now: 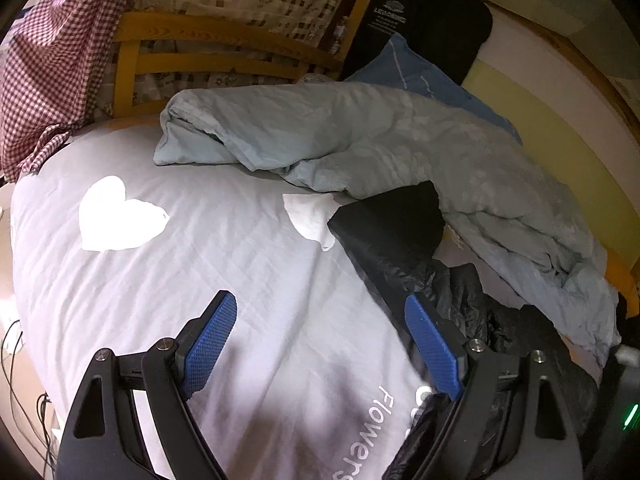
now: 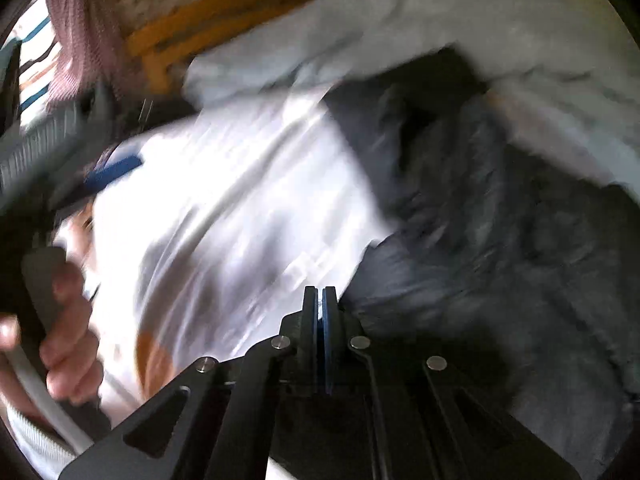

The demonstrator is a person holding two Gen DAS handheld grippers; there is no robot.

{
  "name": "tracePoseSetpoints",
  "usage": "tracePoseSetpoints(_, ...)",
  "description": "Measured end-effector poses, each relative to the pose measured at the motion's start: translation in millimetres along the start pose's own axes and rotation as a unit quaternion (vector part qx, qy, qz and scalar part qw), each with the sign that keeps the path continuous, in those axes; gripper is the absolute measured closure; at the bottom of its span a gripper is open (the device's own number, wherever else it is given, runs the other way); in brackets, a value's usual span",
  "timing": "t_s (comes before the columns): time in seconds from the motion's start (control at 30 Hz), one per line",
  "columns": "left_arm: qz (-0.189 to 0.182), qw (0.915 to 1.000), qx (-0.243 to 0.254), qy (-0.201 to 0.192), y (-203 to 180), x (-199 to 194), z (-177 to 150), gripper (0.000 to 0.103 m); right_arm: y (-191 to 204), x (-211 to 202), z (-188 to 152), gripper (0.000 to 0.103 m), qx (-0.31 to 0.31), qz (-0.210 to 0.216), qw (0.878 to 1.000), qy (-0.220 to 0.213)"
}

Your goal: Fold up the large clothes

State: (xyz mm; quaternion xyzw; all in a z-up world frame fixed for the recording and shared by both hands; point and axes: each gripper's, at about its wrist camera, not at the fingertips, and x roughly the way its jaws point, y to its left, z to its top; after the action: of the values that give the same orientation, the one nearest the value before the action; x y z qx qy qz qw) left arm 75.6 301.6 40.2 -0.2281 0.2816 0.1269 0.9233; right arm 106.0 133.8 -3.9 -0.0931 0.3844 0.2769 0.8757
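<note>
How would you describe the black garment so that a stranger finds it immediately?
Start at the grey bedcover with white hearts. On its right side, under the crumpled pale blue duvet, lies the black garment. It alone is dark and slightly shiny.

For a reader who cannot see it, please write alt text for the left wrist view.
The open left gripper hovers over a pale grey duvet cover with white hearts, beside a crumpled black jacket on the bed. Behind lie a bunched light-blue quilt, a wooden headboard and a red checked cloth hanging at the left.
</note>
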Motion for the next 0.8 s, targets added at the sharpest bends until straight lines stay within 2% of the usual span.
tracePoseSetpoints(0.07,-0.003,1.0,0.0,0.0,0.0,1.1,0.2,0.018,-18.4,-12.1,17.3,0.099,0.038,-0.008,0.999,-0.029)
tracePoseSetpoints(0.13,-0.003,1.0,0.007,0.003,-3.2,3.5,-0.8,0.018,-33.8,-17.1,37.7,0.075,0.06,-0.004,0.997,-0.041)
tracePoseSetpoints(0.17,-0.004,0.9999,0.013,0.004,-5.0,4.9,-1.1,0.018,-39.2,-16.9,46.1,0.045,0.064,-0.002,0.997,-0.045)
tracePoseSetpoints(0.2,-0.003,0.9998,0.02,0.005,-8.0,5.7,-2.1,0.018,-44.8,-15.6,54.2,0.033,0.07,0.0,0.996,-0.051)
tracePoseSetpoints(0.27,-0.002,0.9995,0.032,0.003,-13.5,6.0,-3.9,0.018,-51.7,-2.3,72.0,0.037,0.078,-0.005,0.995,-0.064)
tracePoseSetpoints(0.3,-0.003,0.9994,0.034,0.001,-14.6,5.3,-3.9,0.018,-54.3,8.0,78.7,0.048,0.08,-0.023,0.995,-0.056)
tracePoseSetpoints(0.33,-0.002,0.9995,0.032,-0.003,-14.2,3.7,-3.6,0.018,-52.6,19.1,82.0,0.056,0.079,-0.021,0.996,-0.045)
tracePoseSetpoints(0.37,0.004,0.9996,0.024,-0.012,-12.5,0.4,-3.0,0.018,-49.4,30.7,84.7,0.072,0.075,-0.009,0.997,-0.033)
tracePoseSetpoints(0.4,0.013,0.9995,0.015,-0.025,-10.4,-4.0,-2.4,0.018,-45.9,37.6,83.3,0.083,0.072,-0.001,0.997,-0.025)
tracePoseSetpoints(0.43,0.015,0.9992,0.008,-0.037,-8.5,-8.6,-1.4,0.018,-41.6,45.2,81.3,0.086,0.066,0.007,0.998,-0.017)
tracePoseSetpoints(0.53,-0.004,0.9989,-0.003,-0.047,-4.5,-15.1,2.1,0.018,-27.7,45.9,65.8,0.088,0.037,0.012,0.999,-0.035)
tracePoseSetpoints(0.6,-0.015,0.9991,-0.012,-0.038,-1.6,-12.8,2.8,0.018,-18.6,41.2,56.4,0.095,0.02,0.043,0.998,-0.035)
tracePoseSetpoints(0.73,-0.019,0.9994,-0.02,-0.019,-0.2,-5.4,1.2,0.018,-7.3,32.7,45.8,0.094,0.011,0.064,0.997,-0.033)
tracePoseSetpoints(0.77,-0.017,0.9994,-0.019,-0.021,-0.6,-6.2,1.1,0.018,-7.8,31.3,45.9,0.088,0.014,0.059,0.997,-0.038)
tracePoseSetpoints(0.8,-0.011,0.9995,-0.016,-0.027,-1.8,-7.8,1.1,0.018,-11.1,29.1,46.7,0.068,0.024,0.048,0.998,-0.045)
